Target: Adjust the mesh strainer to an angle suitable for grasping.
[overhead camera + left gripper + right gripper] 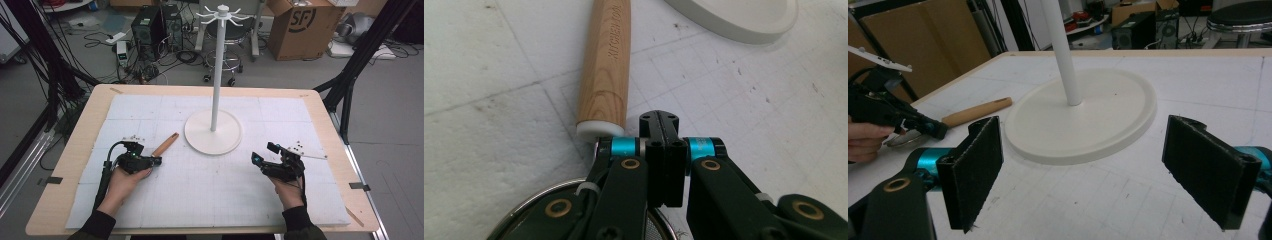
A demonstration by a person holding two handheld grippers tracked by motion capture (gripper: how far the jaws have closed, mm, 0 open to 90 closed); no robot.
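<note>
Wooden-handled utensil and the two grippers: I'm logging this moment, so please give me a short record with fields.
utensil: wooden handle lies on the white mat, left of the stand's round base; a metal ring shows under the left gripper
left gripper: jaws shut, at the handle's white-capped end; a grip cannot be told
right gripper: jaws open, nothing between them, facing the base
stand: white pole upright, hooks bare

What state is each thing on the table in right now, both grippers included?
Left gripper: fingers shut, above the strainer's rim; a grip cannot be told.
Right gripper: fingers open, nothing between them.
Wooden-handled strainer: lying flat on the mat.
White hook stand: upright, hooks bare.
</note>
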